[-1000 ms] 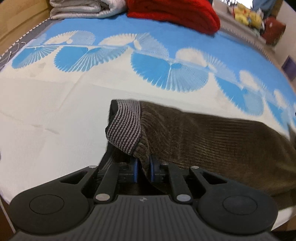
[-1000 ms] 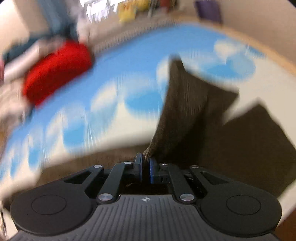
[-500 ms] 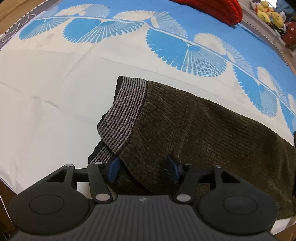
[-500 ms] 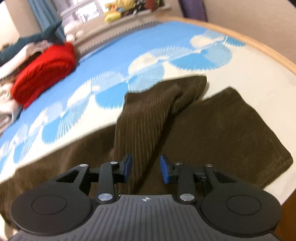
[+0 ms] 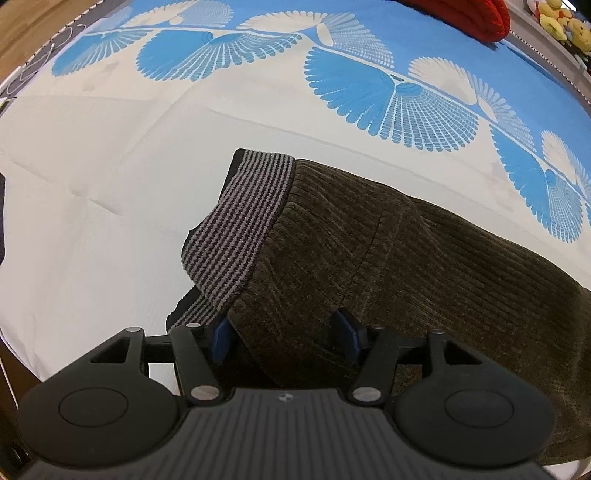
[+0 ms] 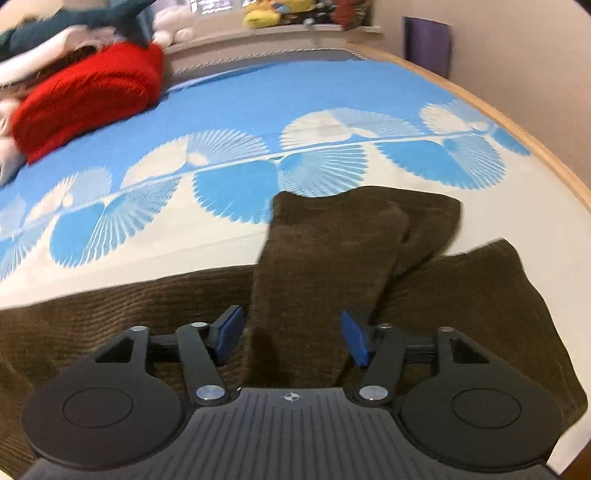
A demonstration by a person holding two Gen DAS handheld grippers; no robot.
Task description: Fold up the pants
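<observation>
The brown corduroy pants are lying on the blue-and-white bedspread, striped waistband doubled over and one leg lying across the other. The left gripper and right gripper are both hovering released, jaws spread over the cloth, apparently letting the fold settle.

The left gripper sits at 6 o'clock with its blue-padded fingers spread wide apart, a fold of the brown corduroy pants lying between them. The grey-and-black striped waistband is turned over near the centre, and the pants stretch away toward 4 o'clock. They rest on a bed whose cover is cream with blue fan patterns. A red garment lies at 1 o'clock.
</observation>
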